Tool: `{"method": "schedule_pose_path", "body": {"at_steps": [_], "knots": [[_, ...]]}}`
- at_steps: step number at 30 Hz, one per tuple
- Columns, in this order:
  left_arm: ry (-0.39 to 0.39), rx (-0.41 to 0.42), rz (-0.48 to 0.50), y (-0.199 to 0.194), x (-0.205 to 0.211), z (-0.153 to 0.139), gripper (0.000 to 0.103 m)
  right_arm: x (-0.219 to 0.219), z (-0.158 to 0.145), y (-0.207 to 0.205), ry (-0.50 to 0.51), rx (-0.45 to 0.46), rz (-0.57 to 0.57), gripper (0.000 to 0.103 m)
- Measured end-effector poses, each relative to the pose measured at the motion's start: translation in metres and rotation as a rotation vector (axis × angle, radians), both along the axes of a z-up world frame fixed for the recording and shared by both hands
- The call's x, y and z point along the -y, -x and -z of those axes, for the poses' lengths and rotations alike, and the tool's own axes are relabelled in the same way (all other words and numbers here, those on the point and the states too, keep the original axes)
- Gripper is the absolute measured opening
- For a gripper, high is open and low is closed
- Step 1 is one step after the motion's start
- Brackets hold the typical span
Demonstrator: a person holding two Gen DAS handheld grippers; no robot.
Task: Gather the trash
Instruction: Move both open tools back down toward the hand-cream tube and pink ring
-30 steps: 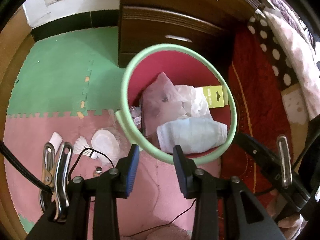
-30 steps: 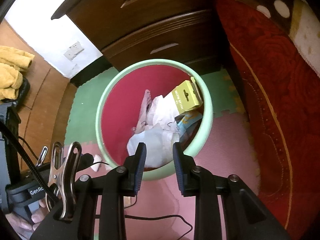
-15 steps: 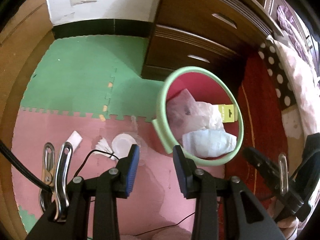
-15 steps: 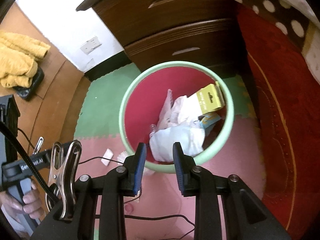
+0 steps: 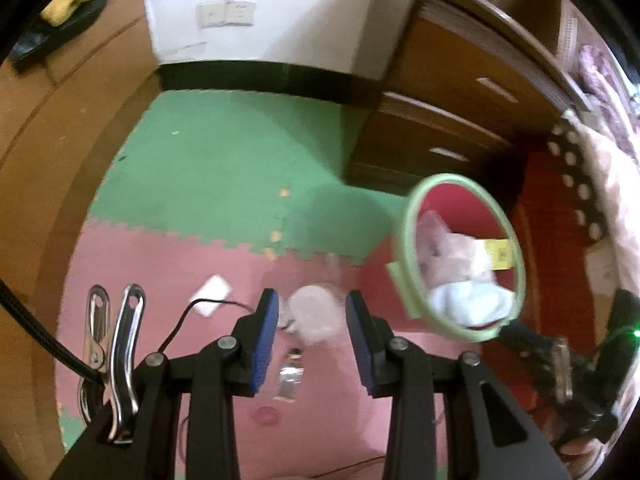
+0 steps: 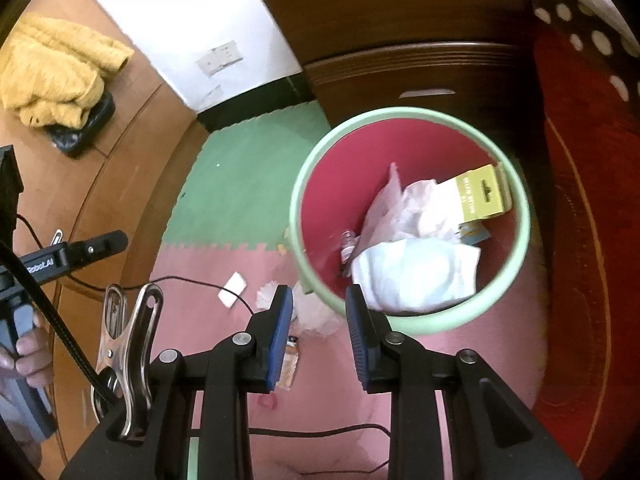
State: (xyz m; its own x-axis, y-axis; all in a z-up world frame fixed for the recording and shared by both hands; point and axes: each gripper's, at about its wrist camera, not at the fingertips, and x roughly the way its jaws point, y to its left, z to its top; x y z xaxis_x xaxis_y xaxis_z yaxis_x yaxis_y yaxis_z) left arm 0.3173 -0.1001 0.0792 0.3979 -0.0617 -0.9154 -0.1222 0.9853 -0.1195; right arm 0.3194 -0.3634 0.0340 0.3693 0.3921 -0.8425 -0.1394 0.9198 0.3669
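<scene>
A green-rimmed bin [image 6: 298, 216] with a red inside stands on the foam floor. It holds a white padded bundle [image 6: 416, 272], crumpled tissue and a yellow card [image 6: 484, 192]. Just left of the bin on the pink mat lie a crumpled white wad [image 5: 314, 314], a small foil wrapper [image 5: 290, 376] and a white paper scrap [image 5: 212, 290]. My left gripper [image 5: 312, 320] hangs open above the wad, with nothing between its blue pads. My right gripper [image 6: 319, 312] is open too, over the wad [image 6: 316, 316] and the bin's near rim. The left view is blurred.
A dark wooden drawer chest [image 6: 400, 40] stands behind the bin, with a red rug [image 6: 580, 240] to its right. A thin black cable [image 6: 192, 280] runs across the pink mat. Yellow cloth [image 6: 52, 68] lies on wooden flooring at far left, and a hand [image 6: 24, 352] holds the left gripper's handle.
Both grippers have drawn back and to the left of the bin, which looks smaller and further right in both views. The floor trash has come under the left jaws. Jaw gaps are unchanged.
</scene>
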Motion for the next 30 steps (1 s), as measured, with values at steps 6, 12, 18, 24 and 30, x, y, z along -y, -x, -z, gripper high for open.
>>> {"method": "schedule_pose_path", "body": {"at_steps": [6, 12, 18, 24, 30], "knots": [[-0.109, -0.027, -0.106, 0.018, -0.049, 0.018, 0.036, -0.017, 0.007, 0.007, 0.012, -0.016, -0.043, 0.028], [-0.153, -0.076, -0.173, 0.039, -0.082, 0.049, 0.036, -0.036, 0.022, 0.016, 0.036, -0.051, -0.086, 0.028], [-0.115, -0.137, -0.205, 0.059, -0.094, 0.094, 0.036, -0.056, 0.042, 0.025, 0.075, -0.088, -0.143, 0.028], [-0.058, -0.203, -0.215, 0.083, -0.095, 0.14, 0.036, -0.082, 0.067, 0.035, 0.121, -0.117, -0.216, 0.028], [-0.012, -0.265, -0.228, 0.101, -0.093, 0.184, 0.036, -0.102, 0.093, 0.039, 0.156, -0.141, -0.266, 0.028]]}}
